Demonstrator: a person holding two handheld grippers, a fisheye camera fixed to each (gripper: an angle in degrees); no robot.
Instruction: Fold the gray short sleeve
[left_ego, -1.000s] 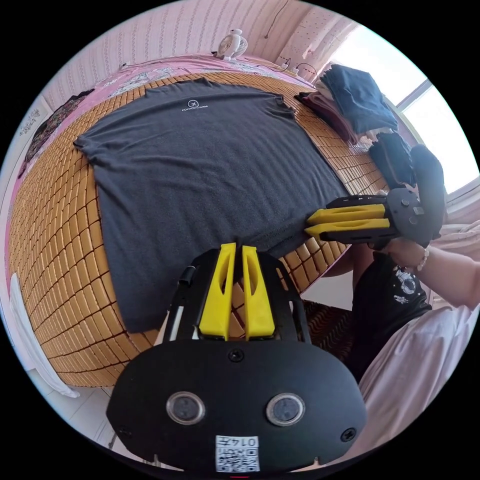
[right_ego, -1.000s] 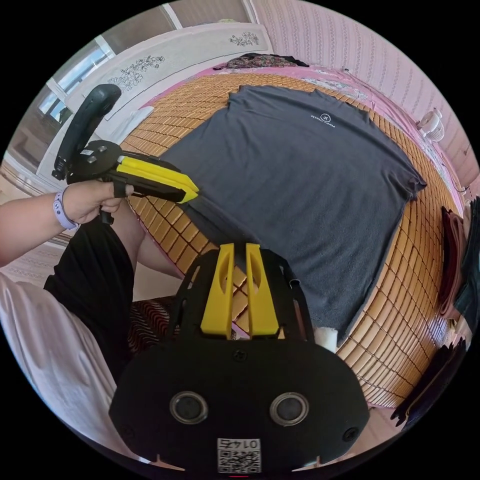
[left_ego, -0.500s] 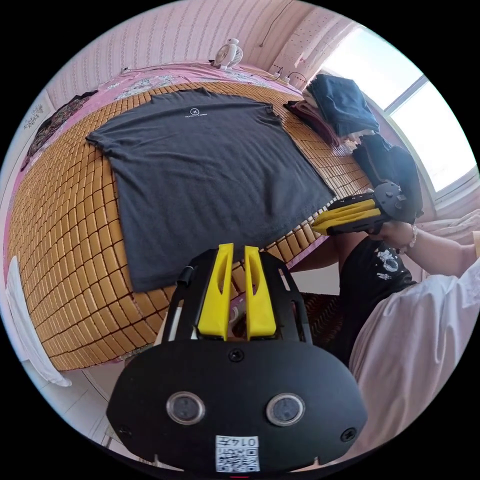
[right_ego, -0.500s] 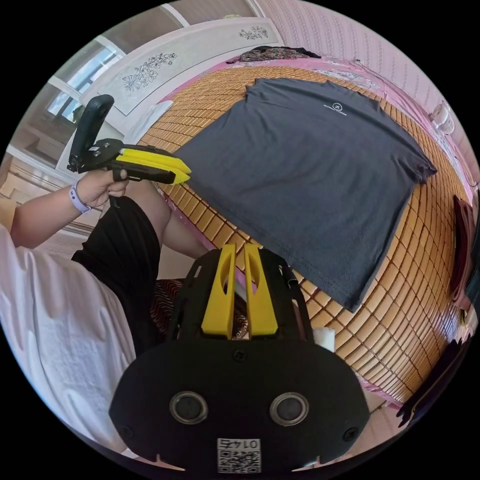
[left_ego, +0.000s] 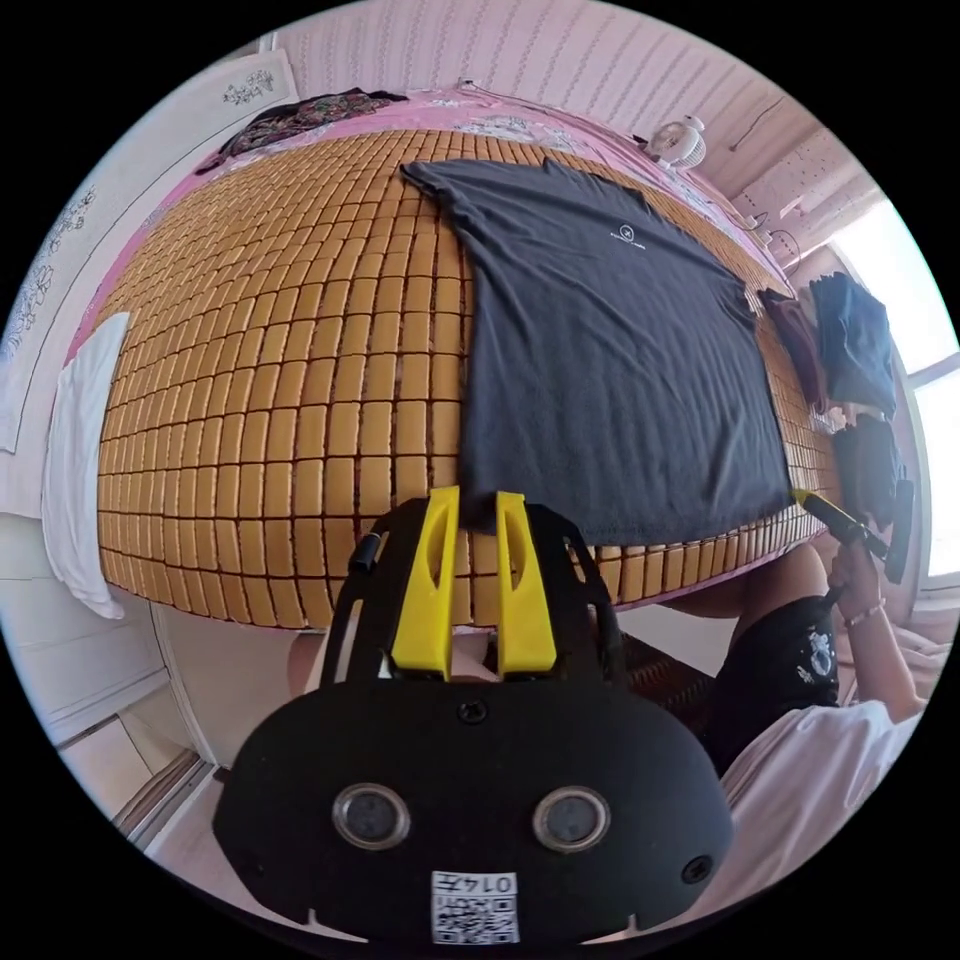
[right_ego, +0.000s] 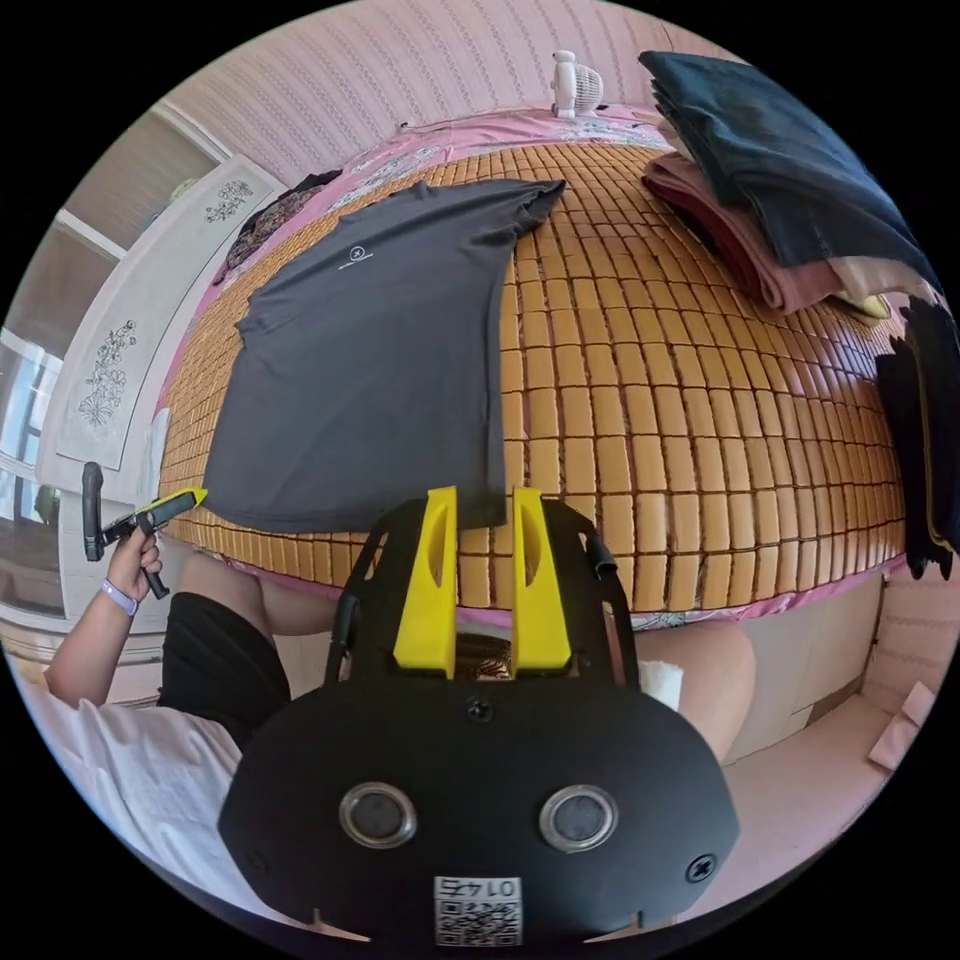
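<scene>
The gray short sleeve (left_ego: 610, 360) lies flat on the bamboo mat (left_ego: 300, 400), hem at the near edge; the left gripper (left_ego: 476, 500) and right gripper (right_ego: 484, 495) hang slightly parted and empty at opposite hem corners; folding seems unstarted; next, each must pinch its corner.

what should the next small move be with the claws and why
Probably bring each claw forward onto the nearest bottom corner of the gray shirt and close on it. The shirt lies flat and unfolded on the bamboo mat. The left claw and right claw each sit open just short of the hem at opposite corners, gripping nothing.
</scene>
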